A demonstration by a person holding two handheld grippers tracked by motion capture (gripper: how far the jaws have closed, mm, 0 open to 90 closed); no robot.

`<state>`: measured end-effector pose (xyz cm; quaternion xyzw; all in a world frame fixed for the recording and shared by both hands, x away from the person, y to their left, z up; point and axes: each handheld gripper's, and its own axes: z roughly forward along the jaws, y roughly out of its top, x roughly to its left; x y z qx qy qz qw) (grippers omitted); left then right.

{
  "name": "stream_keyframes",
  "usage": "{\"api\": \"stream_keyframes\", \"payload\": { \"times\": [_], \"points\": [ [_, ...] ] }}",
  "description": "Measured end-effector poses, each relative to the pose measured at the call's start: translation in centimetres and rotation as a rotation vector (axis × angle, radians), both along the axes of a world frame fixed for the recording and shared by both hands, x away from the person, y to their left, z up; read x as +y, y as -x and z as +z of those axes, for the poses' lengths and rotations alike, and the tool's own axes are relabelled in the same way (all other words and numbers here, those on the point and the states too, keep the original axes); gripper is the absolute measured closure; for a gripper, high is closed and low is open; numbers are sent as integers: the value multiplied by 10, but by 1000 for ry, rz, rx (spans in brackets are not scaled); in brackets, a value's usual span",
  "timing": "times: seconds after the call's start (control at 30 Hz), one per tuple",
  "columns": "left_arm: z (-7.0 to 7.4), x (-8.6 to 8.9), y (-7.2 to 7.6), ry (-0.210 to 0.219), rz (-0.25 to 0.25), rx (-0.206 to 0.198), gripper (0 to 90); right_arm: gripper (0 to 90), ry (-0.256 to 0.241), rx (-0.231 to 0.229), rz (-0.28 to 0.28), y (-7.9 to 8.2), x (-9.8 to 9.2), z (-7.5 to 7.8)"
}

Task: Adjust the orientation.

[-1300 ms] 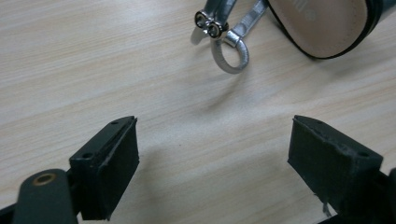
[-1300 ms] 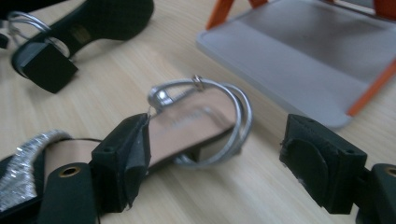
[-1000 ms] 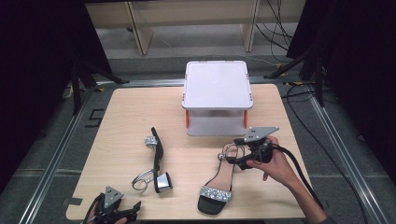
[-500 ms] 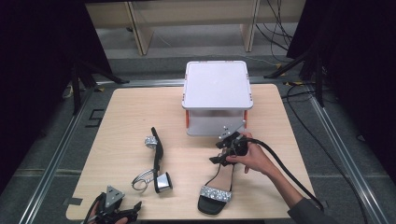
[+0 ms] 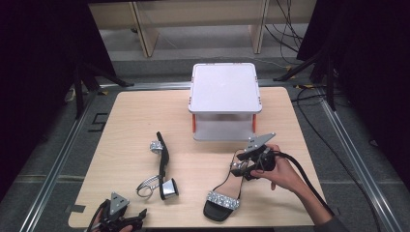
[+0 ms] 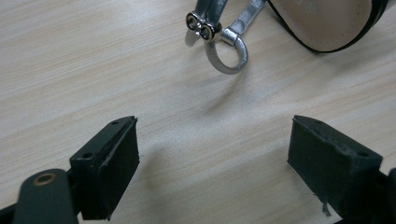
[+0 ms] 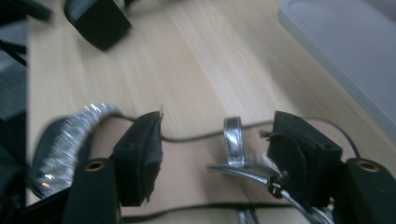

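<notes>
The white box (image 5: pixel 225 99) at the back middle of the desk (image 5: pixel 130 116) is taken as the landmark here. The upright sandal (image 5: pixel 223 191) is found in front of the box and slightly to its right, long axis running diagonally: the glittery toe strap points toward the desk's front edge, the heel end back toward the box. The right tongs (image 5: pixel 246 166) are held over that heel end, jaws spread wide on either side of the ankle strap area (image 7: pixel 233 140), nothing clamped as far as can be seen. Bare wood is left between the sandal and the box, and more out to the right edge.

The 2nd sandal (image 5: pixel 162 166) is lying on its side, in front of the box and to its left, silver block heel toward the front. The left tongs (image 5: pixel 118 220) are parked at the front edge, far left of the box, jaws wide open over bare wood, with the silver strap loop (image 6: pixel 226 56) just ahead of them.
</notes>
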<state>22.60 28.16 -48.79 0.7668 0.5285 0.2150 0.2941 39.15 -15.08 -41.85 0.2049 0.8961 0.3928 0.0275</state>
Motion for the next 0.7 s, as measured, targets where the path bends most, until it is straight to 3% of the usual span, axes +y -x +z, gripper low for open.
{"api": "stream_keyframes", "payload": {
  "times": [0.07, 0.13, 0.23, 0.27, 0.33, 0.4, 0.43, 0.5, 0.53, 0.57, 0.67, 0.7],
  "points": [
    [0, 0, -1, -4, -1, 2, 159, 292, -7, -20, -13, -6, 7, 2],
    [1, 2, 0, -10, -7, 9, 160, 282, 46, 5, -4, -21, 25, -8],
    [1, 2, 0, -2, 0, 4, 159, 282, 82, 20, 2, -31, 33, -18],
    [1, 3, 0, -27, -1, 10, 159, 284, 107, 28, -3, -33, 35, -22],
    [1, 2, 0, -1, -4, 1, 160, 286, 89, 20, 9, -34, 35, -26],
    [1, 2, 0, -5, 0, -1, 159, 309, 114, 44, -4, -32, 31, -22],
    [1, 2, 0, -27, 4, 5, 159, 309, 129, 53, -7, -31, 27, -20],
    [1, 1, 0, 2, -6, -10, 159, 307, 135, 57, -23, -26, 16, -19],
    [2, 2, 0, 0, -8, -10, 159, 285, 141, 82, -59, -16, 3, -17],
    [2, 2, 0, 0, -8, -10, 159, 285, 141, 82, -59, -16, 3, -17],
    [1, 1, 0, 2, 0, -5, 159, 254, 176, 103, -82, 5, -19, -15],
    [1, 2, 0, -21, 0, 2, 159, 254, 164, 101, -75, 12, -26, -16]
  ]
}}
